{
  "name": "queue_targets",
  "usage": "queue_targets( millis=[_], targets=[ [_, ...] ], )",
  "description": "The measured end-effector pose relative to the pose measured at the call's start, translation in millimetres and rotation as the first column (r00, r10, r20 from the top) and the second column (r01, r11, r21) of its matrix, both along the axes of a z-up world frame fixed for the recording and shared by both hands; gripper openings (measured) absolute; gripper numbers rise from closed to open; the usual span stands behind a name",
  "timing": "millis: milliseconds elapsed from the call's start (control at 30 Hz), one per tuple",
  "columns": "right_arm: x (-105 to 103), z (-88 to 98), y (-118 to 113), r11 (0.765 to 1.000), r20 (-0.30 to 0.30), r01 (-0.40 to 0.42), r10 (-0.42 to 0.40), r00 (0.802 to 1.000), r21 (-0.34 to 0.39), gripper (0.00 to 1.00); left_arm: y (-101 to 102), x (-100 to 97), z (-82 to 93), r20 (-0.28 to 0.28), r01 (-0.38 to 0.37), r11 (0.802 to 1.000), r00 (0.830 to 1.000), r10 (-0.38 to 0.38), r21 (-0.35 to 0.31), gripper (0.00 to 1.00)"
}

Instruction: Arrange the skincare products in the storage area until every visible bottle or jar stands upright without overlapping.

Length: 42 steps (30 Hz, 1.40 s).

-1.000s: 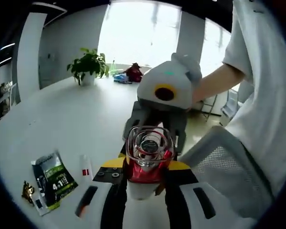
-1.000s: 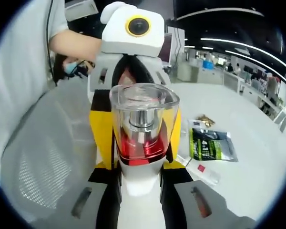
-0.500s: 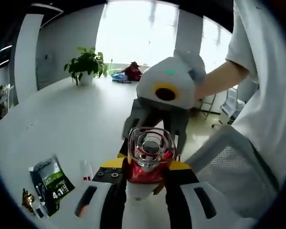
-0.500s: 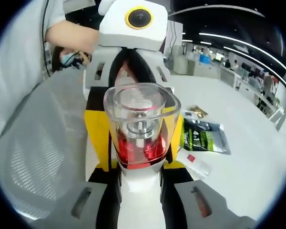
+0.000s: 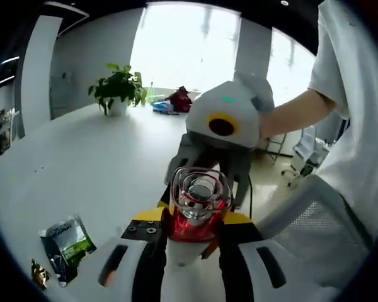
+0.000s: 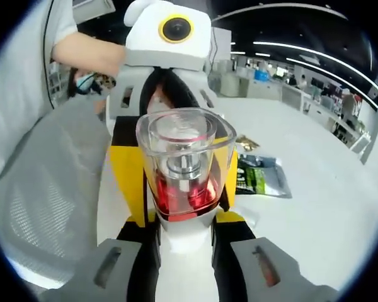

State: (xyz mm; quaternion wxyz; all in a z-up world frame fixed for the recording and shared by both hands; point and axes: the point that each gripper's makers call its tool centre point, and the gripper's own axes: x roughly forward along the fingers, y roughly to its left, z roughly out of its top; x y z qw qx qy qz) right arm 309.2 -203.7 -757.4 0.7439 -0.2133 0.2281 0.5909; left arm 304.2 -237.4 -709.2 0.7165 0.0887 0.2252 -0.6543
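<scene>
A skincare bottle [image 5: 198,207] with a red body and a thick clear cap hangs in the air above the table edge. In the left gripper view my left gripper [image 5: 192,236] is shut on its lower part. The right gripper's white housing [image 5: 227,116] faces me from just behind it. In the right gripper view the same bottle [image 6: 186,170] sits upright between the jaws of my right gripper [image 6: 186,223], which is shut on it. The left gripper's yellow jaws [image 6: 127,170] close in from the far side.
A green sachet [image 5: 68,242] [image 6: 259,177] and a small gold wrapper [image 5: 39,274] lie on the white table [image 5: 82,163]. A potted plant [image 5: 118,88] stands far back. A grey mesh chair [image 5: 302,233] [image 6: 44,189] and a person in a white shirt [image 5: 359,138] are close by.
Both views have shifted a little with the hands. The bottle stays held between the two grippers. The sachet now sits lower left in the left gripper view.
</scene>
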Motion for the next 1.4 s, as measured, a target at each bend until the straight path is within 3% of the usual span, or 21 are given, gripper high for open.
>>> queue_targets(
  millis=[633,1200,1400],
  targets=[
    [37.2,-0.2,-20.8,0.999,0.018,0.026,-0.025,1.000,-0.023,0.30,-19.5,38.8,0.3,0.017,-0.041,0.999,0.999,0.042,-0.027,0.26],
    [41.7,-0.6,-17.8,0.999,0.029,0.036,-0.035,0.999,-0.024,0.31,-22.1,40.6,2.8,-0.002,-0.056,0.998,0.998,0.056,-0.031,0.26],
    [44.1,-2.0,-17.6,0.998,0.023,0.058,-0.057,0.998,-0.022,0.32,-23.1,38.5,4.4,-0.024,-0.066,0.997,0.998,0.065,-0.040,0.32]
  ],
)
